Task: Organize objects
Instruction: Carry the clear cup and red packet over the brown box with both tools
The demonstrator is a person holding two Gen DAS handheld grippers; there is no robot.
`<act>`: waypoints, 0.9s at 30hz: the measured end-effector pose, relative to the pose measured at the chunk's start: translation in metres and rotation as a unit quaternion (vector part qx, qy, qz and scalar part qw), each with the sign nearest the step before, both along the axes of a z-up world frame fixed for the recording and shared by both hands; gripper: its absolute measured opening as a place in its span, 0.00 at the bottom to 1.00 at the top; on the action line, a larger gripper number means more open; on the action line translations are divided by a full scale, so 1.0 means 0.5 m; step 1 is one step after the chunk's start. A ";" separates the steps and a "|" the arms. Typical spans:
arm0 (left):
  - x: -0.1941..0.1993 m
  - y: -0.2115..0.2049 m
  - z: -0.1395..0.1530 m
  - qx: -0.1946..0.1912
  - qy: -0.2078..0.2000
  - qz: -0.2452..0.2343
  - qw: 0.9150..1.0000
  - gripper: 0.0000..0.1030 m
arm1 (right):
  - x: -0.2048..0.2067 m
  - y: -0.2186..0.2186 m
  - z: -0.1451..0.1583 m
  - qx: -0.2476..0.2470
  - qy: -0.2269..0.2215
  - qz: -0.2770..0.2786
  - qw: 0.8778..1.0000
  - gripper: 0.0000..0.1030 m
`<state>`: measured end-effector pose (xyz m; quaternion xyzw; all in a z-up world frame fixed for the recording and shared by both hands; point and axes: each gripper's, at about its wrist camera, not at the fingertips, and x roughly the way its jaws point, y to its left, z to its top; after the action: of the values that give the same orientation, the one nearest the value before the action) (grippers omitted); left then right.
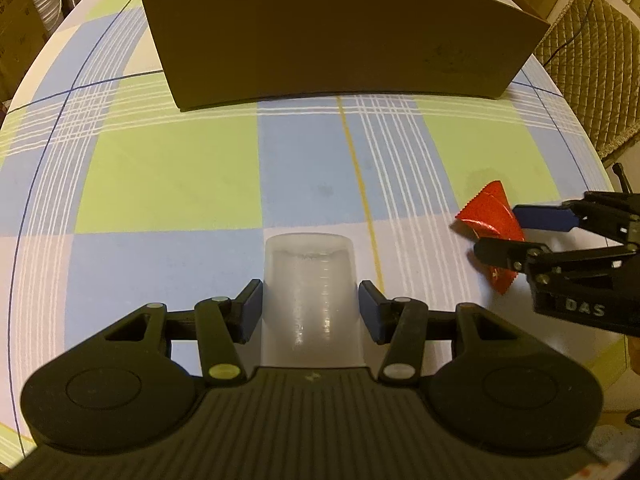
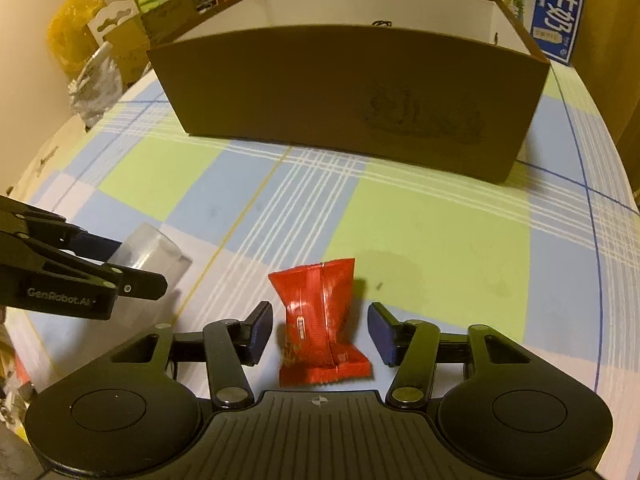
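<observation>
Checked tablecloth under brown box (contents hidden).

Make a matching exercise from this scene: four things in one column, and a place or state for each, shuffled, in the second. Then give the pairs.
Things:
1. clear plastic cup
2. red snack packet
3. brown cardboard box
4. quilted chair cushion

Places or states:
A. open-topped, at the far side of the table
B. between the open fingers of the left gripper
C. off the table, beyond its right edge
D. between the open fingers of the right gripper

Pairs: 1-B, 2-D, 3-A, 4-C
</observation>
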<state>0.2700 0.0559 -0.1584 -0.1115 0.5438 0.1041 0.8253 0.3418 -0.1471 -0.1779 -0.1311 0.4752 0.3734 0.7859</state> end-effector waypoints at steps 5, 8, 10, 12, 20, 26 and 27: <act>-0.003 -0.001 0.002 0.003 -0.004 -0.001 1.000 0.45 | -0.004 0.001 0.007 0.006 0.003 0.003 1.000 0.22; -0.002 0.002 0.009 0.004 -0.009 0.000 1.000 0.45 | -0.004 -0.001 0.015 0.011 0.004 0.001 1.000 0.22; 0.000 0.004 0.017 0.004 -0.014 0.001 1.000 0.45 | -0.003 0.000 0.020 0.013 0.002 0.001 1.000 0.22; 0.001 0.005 0.026 0.006 -0.019 -0.001 1.000 0.45 | -0.002 0.002 0.027 0.016 0.001 0.000 1.000 0.22; 0.007 0.013 0.072 0.014 -0.040 -0.003 0.999 0.45 | 0.000 0.017 0.065 0.037 -0.009 0.004 0.999 0.22; 0.016 0.024 0.115 0.021 -0.063 -0.006 0.998 0.45 | 0.010 0.034 0.104 0.062 -0.017 0.007 0.998 0.22; 0.020 0.028 0.120 0.022 -0.067 -0.006 0.997 0.45 | 0.012 0.036 0.110 0.065 -0.018 0.007 0.998 0.22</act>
<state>0.2798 0.0702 -0.0982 -0.0967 0.4856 0.1033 0.8627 0.3478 -0.1289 -0.1230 -0.0903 0.4348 0.4065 0.7985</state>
